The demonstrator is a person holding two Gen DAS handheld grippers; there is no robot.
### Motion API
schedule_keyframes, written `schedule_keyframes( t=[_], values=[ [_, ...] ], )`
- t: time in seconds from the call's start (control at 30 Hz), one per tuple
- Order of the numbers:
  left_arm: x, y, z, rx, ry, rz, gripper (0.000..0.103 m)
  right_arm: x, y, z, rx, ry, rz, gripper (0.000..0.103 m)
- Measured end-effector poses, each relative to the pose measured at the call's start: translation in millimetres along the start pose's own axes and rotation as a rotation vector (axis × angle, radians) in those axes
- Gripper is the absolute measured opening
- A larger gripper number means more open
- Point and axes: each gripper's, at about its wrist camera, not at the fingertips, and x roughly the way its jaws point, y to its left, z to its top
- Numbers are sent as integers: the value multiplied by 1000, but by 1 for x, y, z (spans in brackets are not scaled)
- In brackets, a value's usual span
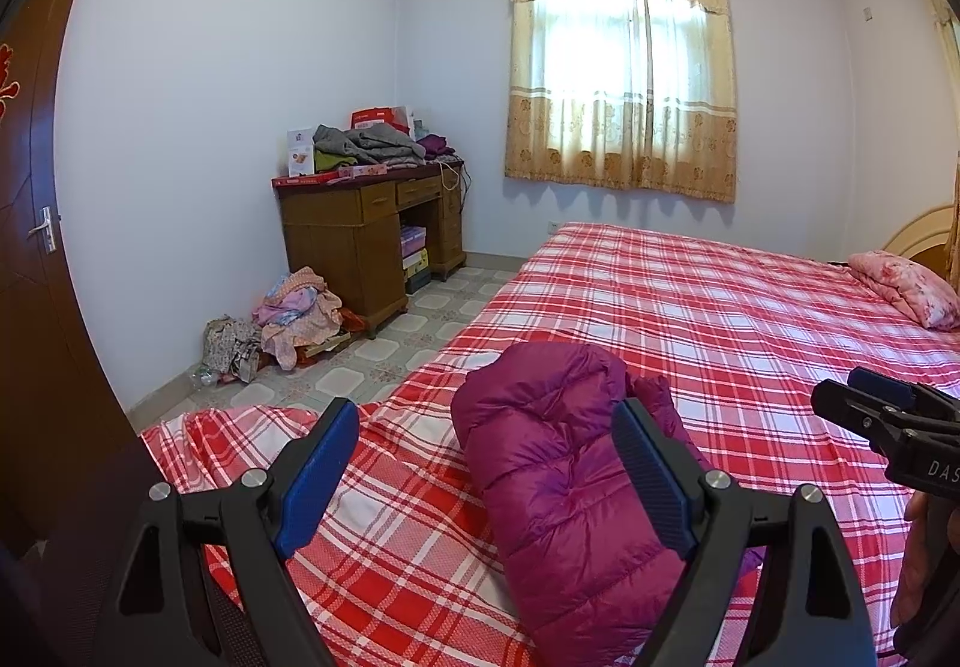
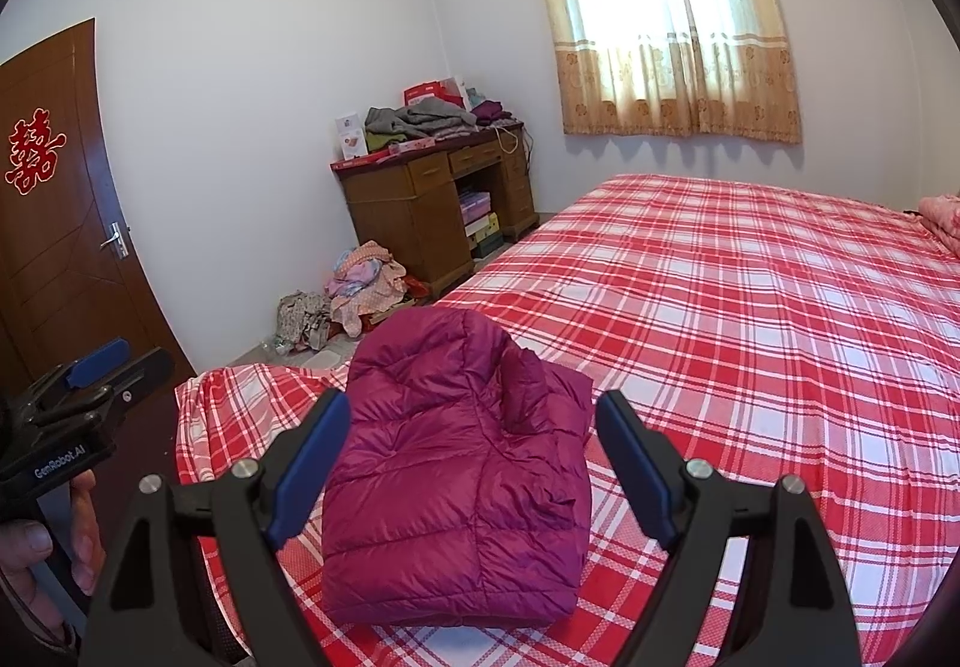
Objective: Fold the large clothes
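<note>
Right wrist: plaid bed [image 2: 750,307], wooden desk [image 2: 420,199], curtained window [image 2: 666,24], brown door [image 2: 66,223]

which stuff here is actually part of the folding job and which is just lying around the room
Part of the job:
purple down jacket, folded on the bed
left tool, open
right tool, open

Just lying about:
pink pillow
clothes pile on the desk
clothes heap on the floor
</note>
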Motion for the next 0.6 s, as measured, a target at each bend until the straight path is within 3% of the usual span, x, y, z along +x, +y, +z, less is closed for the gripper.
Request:
schedule_keyframes(
  t=[0.6],
  values=[
    [-2,1,0,-2,-8,10,87,1,0,-2,7,8,4,86]
  ],
)
